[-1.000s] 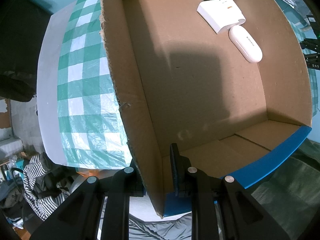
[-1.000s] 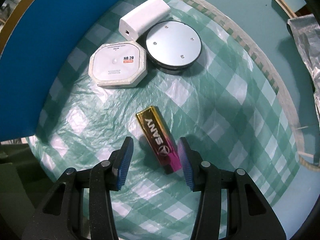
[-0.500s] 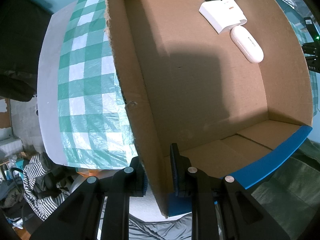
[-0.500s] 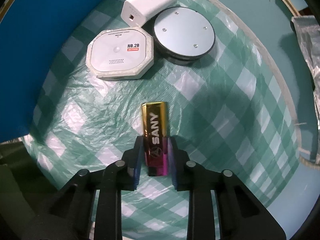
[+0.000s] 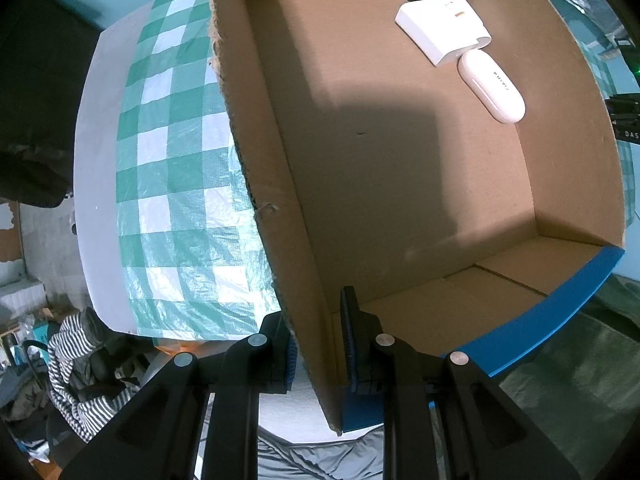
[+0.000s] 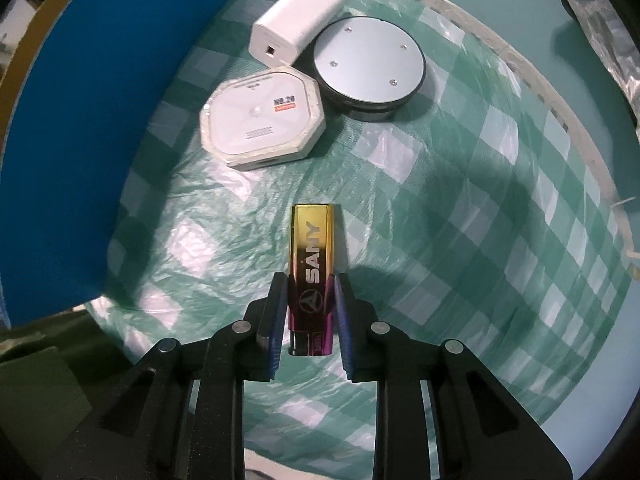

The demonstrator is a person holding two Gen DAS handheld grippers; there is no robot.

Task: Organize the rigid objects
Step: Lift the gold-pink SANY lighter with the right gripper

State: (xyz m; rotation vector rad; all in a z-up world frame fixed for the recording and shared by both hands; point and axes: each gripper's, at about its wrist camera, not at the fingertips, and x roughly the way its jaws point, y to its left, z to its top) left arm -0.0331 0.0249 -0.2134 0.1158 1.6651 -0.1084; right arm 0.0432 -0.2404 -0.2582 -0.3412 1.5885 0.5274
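Pinching the gold-and-purple SANY lighter (image 6: 311, 276), the right gripper (image 6: 311, 312) has its jaws just closed, below the octagonal white box (image 6: 262, 120); the left gripper (image 5: 316, 344) clamps the cardboard box (image 5: 280, 240) wall.

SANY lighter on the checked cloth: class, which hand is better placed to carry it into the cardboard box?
Right: the right gripper already clamps the SANY lighter; the left gripper is clamping the cardboard box wall.
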